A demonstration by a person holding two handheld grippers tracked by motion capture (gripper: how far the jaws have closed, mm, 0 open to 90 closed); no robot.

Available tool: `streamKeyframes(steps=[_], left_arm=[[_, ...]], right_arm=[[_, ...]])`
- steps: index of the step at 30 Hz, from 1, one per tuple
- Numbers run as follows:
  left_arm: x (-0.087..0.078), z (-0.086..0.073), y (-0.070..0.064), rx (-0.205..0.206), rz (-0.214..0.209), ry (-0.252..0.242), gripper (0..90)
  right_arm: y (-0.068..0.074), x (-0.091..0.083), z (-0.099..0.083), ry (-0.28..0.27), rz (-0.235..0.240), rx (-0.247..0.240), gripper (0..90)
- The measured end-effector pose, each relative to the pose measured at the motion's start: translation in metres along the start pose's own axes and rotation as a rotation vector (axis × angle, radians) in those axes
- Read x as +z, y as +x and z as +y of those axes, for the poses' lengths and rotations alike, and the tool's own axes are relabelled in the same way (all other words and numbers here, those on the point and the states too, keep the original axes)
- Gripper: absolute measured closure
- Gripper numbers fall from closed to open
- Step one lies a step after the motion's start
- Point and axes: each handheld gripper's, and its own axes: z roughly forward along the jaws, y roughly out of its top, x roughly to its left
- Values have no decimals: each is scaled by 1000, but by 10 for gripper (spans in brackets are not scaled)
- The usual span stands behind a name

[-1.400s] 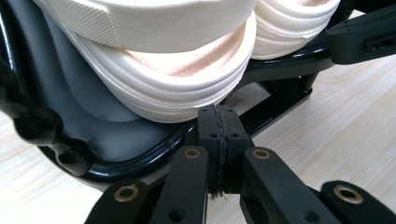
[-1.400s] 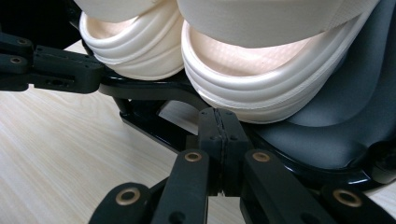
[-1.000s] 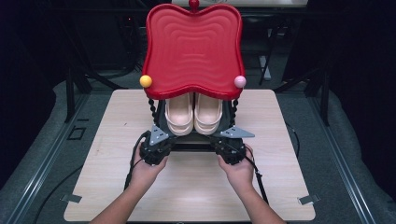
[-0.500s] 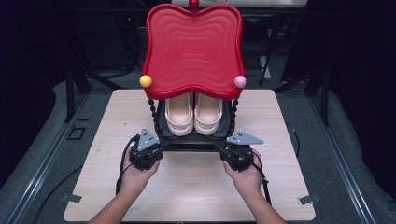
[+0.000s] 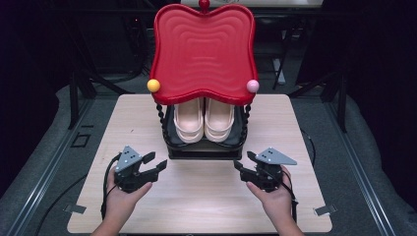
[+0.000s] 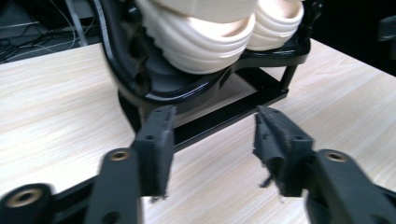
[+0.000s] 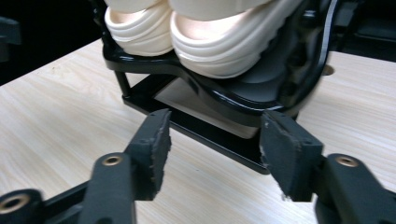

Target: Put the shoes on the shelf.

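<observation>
I have both grippers held low over the pale wood-grain table [image 5: 147,128], just near of the shoe rack [image 5: 204,150]. The left gripper [image 5: 156,163] sits at the rack's near-left corner, its jaws spread wide with nothing between them; in the left gripper view the rough, frayed pads [image 6: 158,144] frame the rack's glossy black lower shelf. The right gripper [image 5: 244,164] is at the near-right corner — jaws likewise parted wide and empty, close to the rack's black base bar but not touching it. The rack is a two-tier thing with beaded black posts and a wavy, ripple-moulded red plastic top [image 5: 204,51]. On the lower shelf lies a pair of cream slippers [image 5: 204,118] — thick, ridged foam soles, side by side.
</observation>
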Motion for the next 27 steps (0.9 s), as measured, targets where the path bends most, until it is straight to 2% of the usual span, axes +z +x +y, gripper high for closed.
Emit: streamKeyframes(steps=[2, 5, 8, 11, 14, 18, 23, 27], left_arm=[[-2, -7, 6, -6, 2, 9, 404], [-4, -16, 12, -14, -6, 56, 398], [-6, -25, 16, 13, 18, 64, 397], [-6, -34, 22, 0, 25, 99, 394], [-6, -43, 25, 15, 42, 109, 378], [-6, -53, 26, 5, 46, 128, 371], [0, -73, 28, 9, 40, 162, 340], [2, -83, 32, -16, 56, 191, 337]], right_arm=[[-5, -2, -5, -16, 9, 7, 381], [-11, -5, -12, 3, 6, 10, 360], [-17, -7, -20, 22, -29, -3, 344], [-22, -8, -27, -28, -34, -12, 344], [-23, -8, -32, 11, -25, -3, 341], [-24, -6, -41, 43, -33, 13, 300], [-22, 2, -55, 107, -44, -24, 261], [-19, 7, -62, 133, -57, -54, 255]])
